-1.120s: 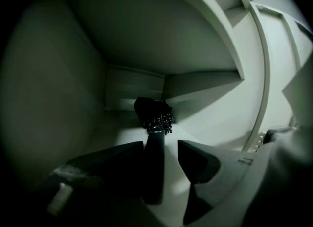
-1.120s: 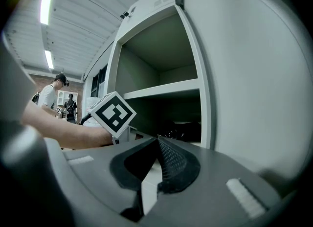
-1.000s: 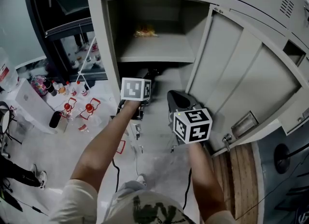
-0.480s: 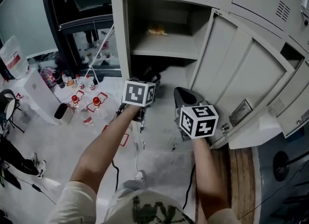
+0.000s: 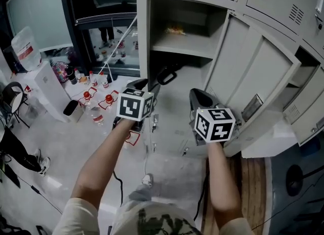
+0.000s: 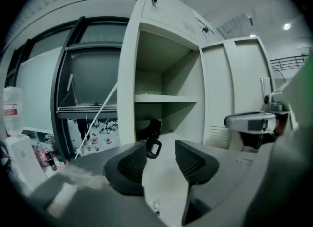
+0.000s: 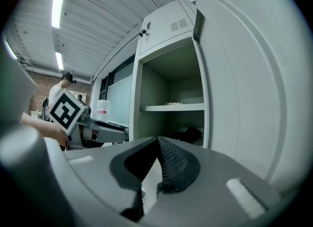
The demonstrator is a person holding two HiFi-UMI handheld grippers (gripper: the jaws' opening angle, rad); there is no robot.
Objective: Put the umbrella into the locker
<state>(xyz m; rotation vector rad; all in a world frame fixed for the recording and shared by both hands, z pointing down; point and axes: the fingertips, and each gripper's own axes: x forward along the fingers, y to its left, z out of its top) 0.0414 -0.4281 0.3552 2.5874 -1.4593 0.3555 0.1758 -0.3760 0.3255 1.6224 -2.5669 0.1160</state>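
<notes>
l tool [image 6: 160,161] wide, closing on nothing; r tool [image 7: 155,167] pinched empty; umbrella [image 5: 167,75] in locker [image 5: 143,36].

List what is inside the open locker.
A small yellowish item lies on the shelf. Under the shelf sits the black umbrella, its loop sticking out at the front. Most of the umbrella is lost in shadow.
</notes>
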